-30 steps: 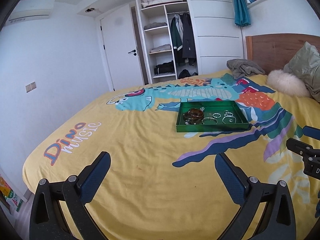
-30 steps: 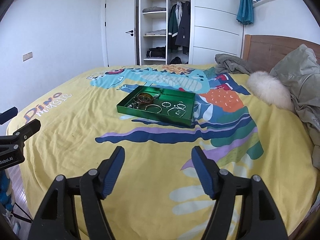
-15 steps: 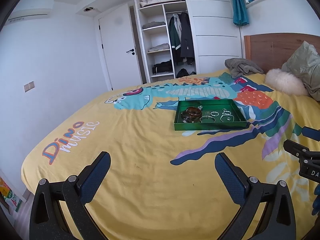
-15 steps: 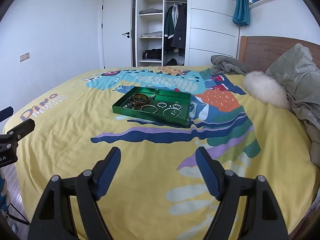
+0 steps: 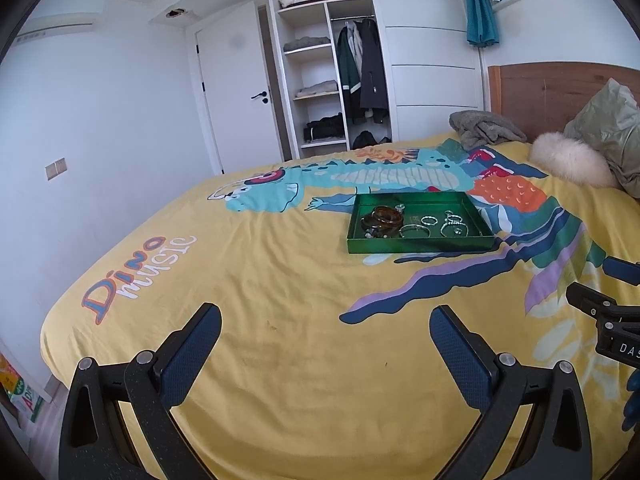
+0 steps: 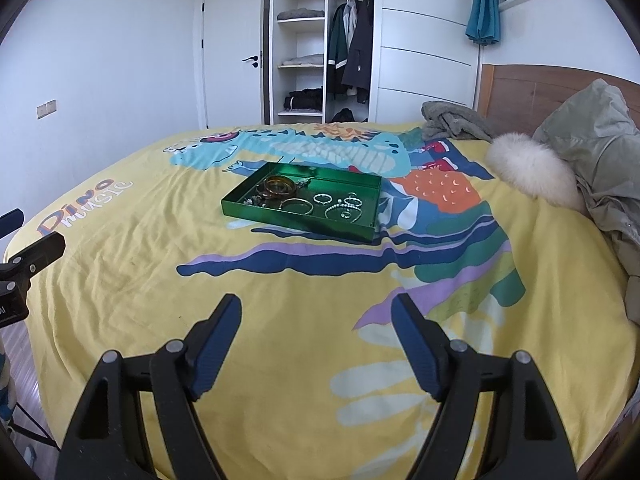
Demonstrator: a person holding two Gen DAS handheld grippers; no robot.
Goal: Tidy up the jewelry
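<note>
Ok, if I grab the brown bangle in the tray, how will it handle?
The brown bangle looks rigid and glossy, so it may slip between pads. It lies over other pieces at the green tray end, so lifting could drag them. Round, it would likely roll if dropped on edge.

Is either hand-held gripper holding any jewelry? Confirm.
No, the left hand-held gripper and right hand-held gripper are open and empty; the jewelry lies in the green tray.

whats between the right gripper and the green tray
Only yellow bedspread with its blue and purple print; nothing lies on it between the right gripper and the tray. The right wrist view shows this.
</note>
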